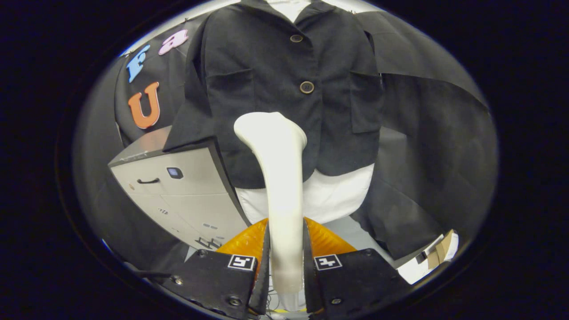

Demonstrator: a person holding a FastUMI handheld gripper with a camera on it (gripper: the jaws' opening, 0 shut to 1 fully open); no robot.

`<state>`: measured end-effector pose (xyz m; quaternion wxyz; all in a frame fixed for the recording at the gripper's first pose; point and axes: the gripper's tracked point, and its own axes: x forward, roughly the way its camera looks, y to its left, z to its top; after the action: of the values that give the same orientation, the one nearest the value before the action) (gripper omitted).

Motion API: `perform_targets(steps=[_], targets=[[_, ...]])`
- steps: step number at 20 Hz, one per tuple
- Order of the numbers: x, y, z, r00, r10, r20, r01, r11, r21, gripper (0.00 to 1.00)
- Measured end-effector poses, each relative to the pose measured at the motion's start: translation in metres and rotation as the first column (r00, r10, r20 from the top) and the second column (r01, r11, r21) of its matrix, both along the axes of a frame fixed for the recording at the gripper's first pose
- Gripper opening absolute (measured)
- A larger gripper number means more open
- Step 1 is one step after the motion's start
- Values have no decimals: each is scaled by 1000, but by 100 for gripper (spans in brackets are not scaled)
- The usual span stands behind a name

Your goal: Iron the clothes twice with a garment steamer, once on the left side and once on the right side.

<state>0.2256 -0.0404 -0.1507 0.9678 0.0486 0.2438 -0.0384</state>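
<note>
Closest to the lens was the gripper (286, 262), and both of its fingers (262, 266) were pressed against the sides of the garment steamer (278, 178), pinching its handle tight between them. So it was clamped on the steamer, no gap on either side that I could see. Each finger block had a little square black-and-white marker (242, 262) on top.

That steamer was a cream-white thing, slim where the fingers held it and flaring out into a wider rounded head up at the far end. It stood pretty much upright out of the gripper, and the head sat right in front of the lower middle of the black jacket (284, 89). Couldn't tell if the head was actually touching the cloth or just near it.

As for the jacket, it hung straight ahead, beyond the fingers, with two brown buttons (306, 87) down the front and a patch pocket on each side. White fabric (329, 195) stuck out below its hem, behind the steamer.

Off to the left of the jacket was a grey cabinet (178, 191) with a dark handle, and the jacket's sleeve lay against its top edge. Some cardboard bits (438, 253) sat low down on the right.
</note>
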Motion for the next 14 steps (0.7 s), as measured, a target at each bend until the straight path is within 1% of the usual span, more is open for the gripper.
perform_targets(steps=[4,9,14], targets=[[-21,-28,32,998,-31,57,29,999,34,35],[-39,-76,93,984,-89,157,79,995,66,35],[-31,-114,152,963,-130,235,111,990,91,35]])
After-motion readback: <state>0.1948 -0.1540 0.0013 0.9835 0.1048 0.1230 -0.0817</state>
